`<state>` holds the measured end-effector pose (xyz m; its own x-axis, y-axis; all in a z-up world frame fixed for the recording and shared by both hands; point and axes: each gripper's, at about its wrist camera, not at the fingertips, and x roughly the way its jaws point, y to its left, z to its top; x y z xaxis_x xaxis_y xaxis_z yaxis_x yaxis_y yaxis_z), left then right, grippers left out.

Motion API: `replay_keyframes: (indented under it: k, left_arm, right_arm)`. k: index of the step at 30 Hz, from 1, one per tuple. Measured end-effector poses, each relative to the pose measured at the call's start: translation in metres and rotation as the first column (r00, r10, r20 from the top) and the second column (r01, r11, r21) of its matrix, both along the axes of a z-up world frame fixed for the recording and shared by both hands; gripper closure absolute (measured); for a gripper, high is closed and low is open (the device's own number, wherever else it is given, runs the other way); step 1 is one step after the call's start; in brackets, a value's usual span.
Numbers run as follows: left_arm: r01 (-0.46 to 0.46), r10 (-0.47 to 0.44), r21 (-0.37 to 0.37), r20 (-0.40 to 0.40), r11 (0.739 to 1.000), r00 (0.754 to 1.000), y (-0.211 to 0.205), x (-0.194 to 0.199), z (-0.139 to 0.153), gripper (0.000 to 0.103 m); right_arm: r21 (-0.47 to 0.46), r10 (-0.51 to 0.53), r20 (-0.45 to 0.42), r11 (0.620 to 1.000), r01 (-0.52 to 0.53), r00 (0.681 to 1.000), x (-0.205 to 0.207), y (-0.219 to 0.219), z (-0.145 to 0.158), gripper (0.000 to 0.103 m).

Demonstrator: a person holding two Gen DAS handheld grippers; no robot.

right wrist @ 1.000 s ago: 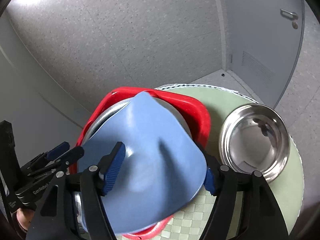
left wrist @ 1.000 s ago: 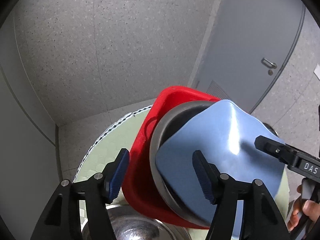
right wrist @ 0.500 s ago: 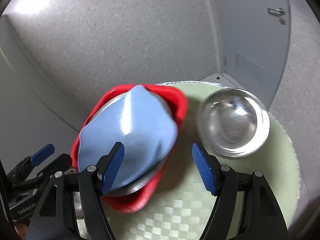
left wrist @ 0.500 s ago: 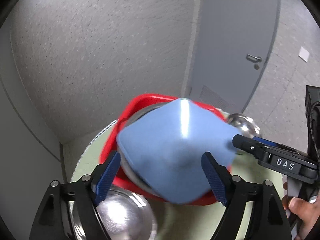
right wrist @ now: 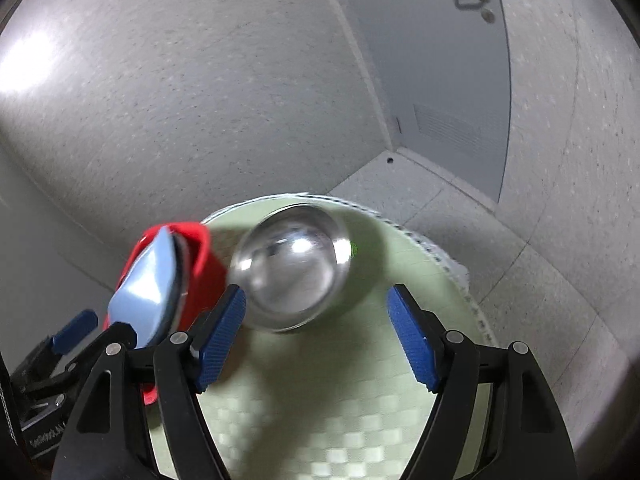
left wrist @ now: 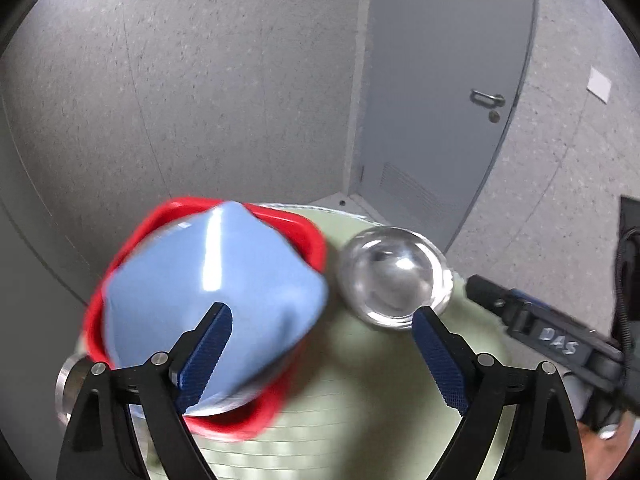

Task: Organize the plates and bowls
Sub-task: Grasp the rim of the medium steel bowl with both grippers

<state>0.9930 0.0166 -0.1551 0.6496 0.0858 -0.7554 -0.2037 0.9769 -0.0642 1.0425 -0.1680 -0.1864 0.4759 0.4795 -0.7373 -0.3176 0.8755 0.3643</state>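
Left gripper (left wrist: 320, 344) opening, empty; blue plate (left wrist: 208, 280) atop red dish (left wrist: 308, 236)

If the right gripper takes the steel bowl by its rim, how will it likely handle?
The steel bowl looks polished and mirror-bright, so the pads may slip on it. Its rounded body suggests it could rock or tip if nudged at the rim. It sits alone on the green mat, apart from the red tray, and thin metal should lift lightly.
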Motion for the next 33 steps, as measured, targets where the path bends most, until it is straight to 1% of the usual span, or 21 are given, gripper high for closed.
replay_keyframes:
  k: [3,6,9,10,12,14,15,16,17,19,20,22,24,26,27,28,30,31,32,33]
  left_arm:
    - [-0.039,0.039,-0.015,-0.007,0.999,0.999,-0.015,0.014,-0.010,0.014]
    - [-0.063,0.062,-0.024,-0.036,0.998,0.997,-0.029,0.029,-0.023,0.014]
    - [-0.083,0.084,0.007,-0.061,0.996,0.995,-0.037,0.043,-0.035,0.014]
    - [-0.083,0.084,0.015,-0.065,0.996,0.994,-0.036,0.047,-0.038,0.014]
    - [-0.082,0.083,0.012,-0.081,0.997,0.993,-0.037,0.054,-0.043,0.015]
    - [-0.084,0.085,0.016,-0.092,0.996,0.992,-0.039,0.063,-0.046,0.016]
    - [-0.080,0.082,0.023,-0.091,0.996,0.992,-0.042,0.067,-0.046,0.016]
    - [-0.070,0.072,0.028,-0.095,0.997,0.993,-0.046,0.071,-0.047,0.017]
    - [-0.061,0.064,0.028,-0.097,0.998,0.993,-0.047,0.074,-0.047,0.017]
    - [-0.049,0.052,0.030,-0.108,0.998,0.993,-0.049,0.078,-0.049,0.019]
    - [-0.044,0.048,0.033,-0.107,0.998,0.993,-0.051,0.082,-0.048,0.019]
    - [-0.041,0.045,0.034,-0.112,0.999,0.993,-0.050,0.089,-0.050,0.021]
    - [-0.032,0.035,0.022,-0.123,0.999,0.992,-0.049,0.098,-0.056,0.030]
    - [-0.009,0.013,0.023,-0.148,1.000,0.989,-0.051,0.112,-0.065,0.046]
    - [-0.002,0.006,0.025,-0.162,1.000,0.987,-0.051,0.117,-0.069,0.050]
    - [0.008,-0.003,0.023,-0.175,1.000,0.985,-0.051,0.122,-0.073,0.059]
    - [0.020,-0.010,0.044,-0.209,0.999,0.978,-0.050,0.133,-0.085,0.062]
    - [0.022,-0.010,0.053,-0.216,0.998,0.976,-0.049,0.137,-0.089,0.066]
    - [0.016,-0.003,0.059,-0.219,0.998,0.976,-0.047,0.139,-0.094,0.072]
    - [0.012,0.001,0.060,-0.219,0.998,0.976,-0.045,0.141,-0.096,0.074]
  right_arm:
    - [0.004,0.003,-0.038,1.000,-0.002,0.999,0.022,-0.008,-0.017,0.028]
    - [0.029,0.024,-0.093,0.999,-0.021,0.995,0.041,-0.010,-0.039,0.028]
    - [0.063,0.048,-0.151,0.997,-0.039,0.987,0.055,-0.008,-0.061,0.029]
    - [0.072,0.057,-0.164,0.996,-0.046,0.985,0.058,-0.007,-0.066,0.033]
    - [0.094,0.084,-0.190,0.993,-0.067,0.978,0.064,-0.004,-0.077,0.038]
    - [0.122,0.124,-0.195,0.987,-0.101,0.973,0.068,0.000,-0.082,0.051]
    - [0.137,0.141,-0.203,0.984,-0.114,0.969,0.070,0.002,-0.084,0.054]
    - [0.150,0.151,-0.210,0.981,-0.121,0.966,0.071,0.001,-0.085,0.063]
    - [0.167,0.167,-0.218,0.977,-0.132,0.962,0.073,0.002,-0.087,0.073]
    - [0.170,0.185,-0.233,0.974,-0.147,0.955,0.073,0.000,-0.092,0.085]
    - [0.175,0.188,-0.239,0.973,-0.149,0.953,0.073,-0.003,-0.096,0.089]
    - [0.215,0.196,-0.247,0.966,-0.143,0.949,0.073,-0.012,-0.100,0.092]
    - [0.235,0.200,-0.250,0.962,-0.141,0.947,0.072,-0.018,-0.103,0.093]
    - [0.235,0.202,-0.248,0.961,-0.143,0.948,0.071,-0.020,-0.103,0.094]
    - [0.238,0.200,-0.248,0.961,-0.140,0.948,0.070,-0.021,-0.104,0.094]
    - [0.241,0.199,-0.247,0.961,-0.139,0.948,0.070,-0.022,-0.104,0.095]
    - [0.254,0.198,-0.249,0.958,-0.134,0.948,0.069,-0.024,-0.106,0.095]
    - [0.260,0.198,-0.249,0.957,-0.132,0.948,0.070,-0.025,-0.106,0.095]
    - [0.262,0.198,-0.247,0.956,-0.132,0.948,0.069,-0.026,-0.107,0.095]
    - [0.262,0.198,-0.247,0.956,-0.131,0.949,0.069,-0.027,-0.107,0.095]
